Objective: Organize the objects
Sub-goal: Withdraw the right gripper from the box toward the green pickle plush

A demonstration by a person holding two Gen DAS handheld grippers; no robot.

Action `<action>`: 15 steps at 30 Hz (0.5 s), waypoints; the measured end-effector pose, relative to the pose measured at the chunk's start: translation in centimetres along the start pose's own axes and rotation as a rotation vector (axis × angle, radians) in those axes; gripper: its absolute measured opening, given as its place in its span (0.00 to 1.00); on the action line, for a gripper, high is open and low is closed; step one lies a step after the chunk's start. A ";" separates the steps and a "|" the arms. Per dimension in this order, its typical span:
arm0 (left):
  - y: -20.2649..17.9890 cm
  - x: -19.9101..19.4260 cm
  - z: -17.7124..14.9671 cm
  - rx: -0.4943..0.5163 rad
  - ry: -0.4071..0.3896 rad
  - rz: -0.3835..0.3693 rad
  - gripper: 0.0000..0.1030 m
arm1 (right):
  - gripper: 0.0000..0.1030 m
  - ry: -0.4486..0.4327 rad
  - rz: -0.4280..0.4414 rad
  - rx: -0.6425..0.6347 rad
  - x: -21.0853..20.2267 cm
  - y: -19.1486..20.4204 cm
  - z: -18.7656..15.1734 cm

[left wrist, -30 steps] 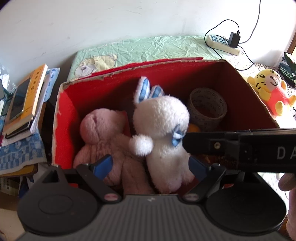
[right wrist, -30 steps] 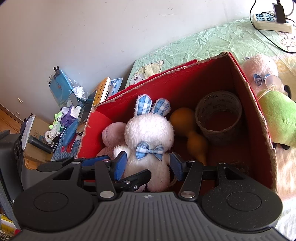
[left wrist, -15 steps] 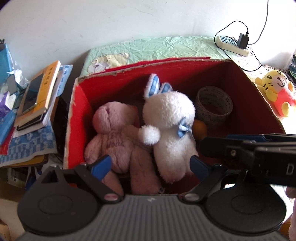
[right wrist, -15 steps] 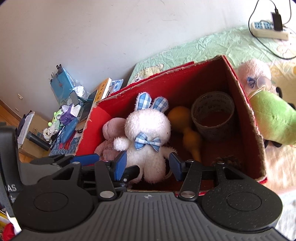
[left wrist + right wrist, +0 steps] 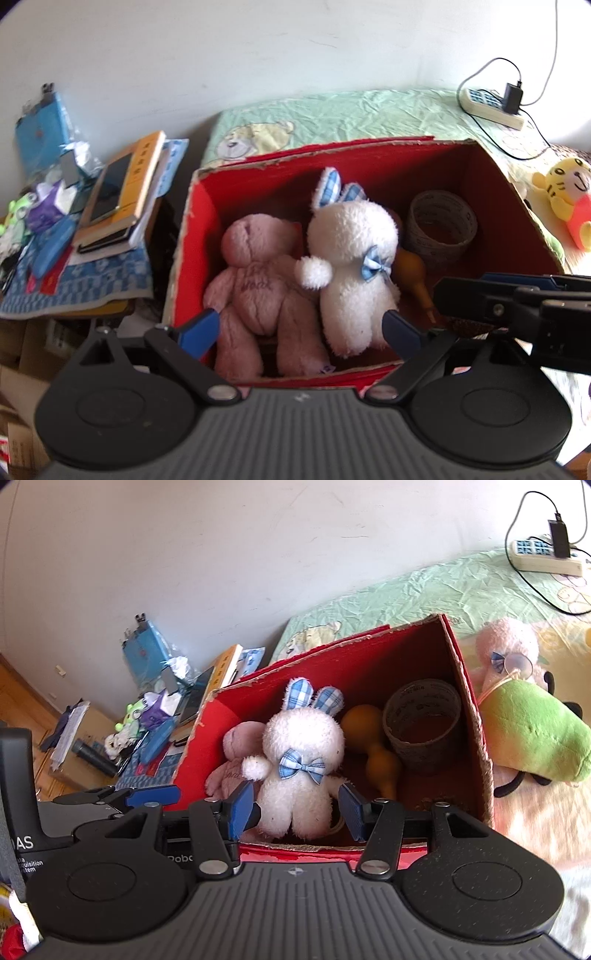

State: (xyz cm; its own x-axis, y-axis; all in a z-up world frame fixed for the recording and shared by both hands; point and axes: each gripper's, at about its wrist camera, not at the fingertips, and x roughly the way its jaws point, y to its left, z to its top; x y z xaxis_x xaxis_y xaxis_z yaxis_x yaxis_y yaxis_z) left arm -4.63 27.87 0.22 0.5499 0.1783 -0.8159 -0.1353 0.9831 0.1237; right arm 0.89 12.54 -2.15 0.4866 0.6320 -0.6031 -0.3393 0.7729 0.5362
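A red cardboard box (image 5: 192, 236) sits on the bed and holds a pink teddy bear (image 5: 258, 280), a white rabbit (image 5: 351, 258) with a blue bow, an orange gourd (image 5: 373, 738) and a tape roll (image 5: 441, 225). My left gripper (image 5: 300, 328) hovers over the box's near edge; its jaws are opening, wide apart, and grip nothing. The bear and rabbit lie below it. My right gripper (image 5: 297, 812) is open above the same edge. The rabbit (image 5: 299, 760) shows between its blue pads (image 5: 242, 808), untouched.
A green plush (image 5: 532, 734) and a pink plush (image 5: 506, 646) lie right of the box, with a yellow tiger toy (image 5: 569, 195) farther off. Stacked books and clutter (image 5: 122, 192) fill the left side. A power strip (image 5: 491, 107) rests by the wall.
Both grippers have drawn back and risen from the box, so more of it shows. The left jaws have spread a little. The toys have stayed in place.
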 end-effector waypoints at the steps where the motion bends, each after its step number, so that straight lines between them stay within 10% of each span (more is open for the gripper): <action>1: -0.2 -0.3 0.0 -0.007 -0.003 0.011 0.92 | 0.53 0.001 0.006 -0.009 -0.2 -0.1 0.1; 15: -6.0 -4.5 0.3 -0.075 -0.060 0.131 0.95 | 0.54 -0.031 0.092 -0.101 -5.7 -3.2 1.5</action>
State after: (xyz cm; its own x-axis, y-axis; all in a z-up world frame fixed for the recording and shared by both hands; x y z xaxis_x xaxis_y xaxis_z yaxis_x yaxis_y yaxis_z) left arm -6.02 21.19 3.30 0.5711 0.3096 -0.7603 -0.2696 0.9455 0.1825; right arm 0.41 6.40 0.49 0.4738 0.7000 -0.5344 -0.4628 0.7142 0.5251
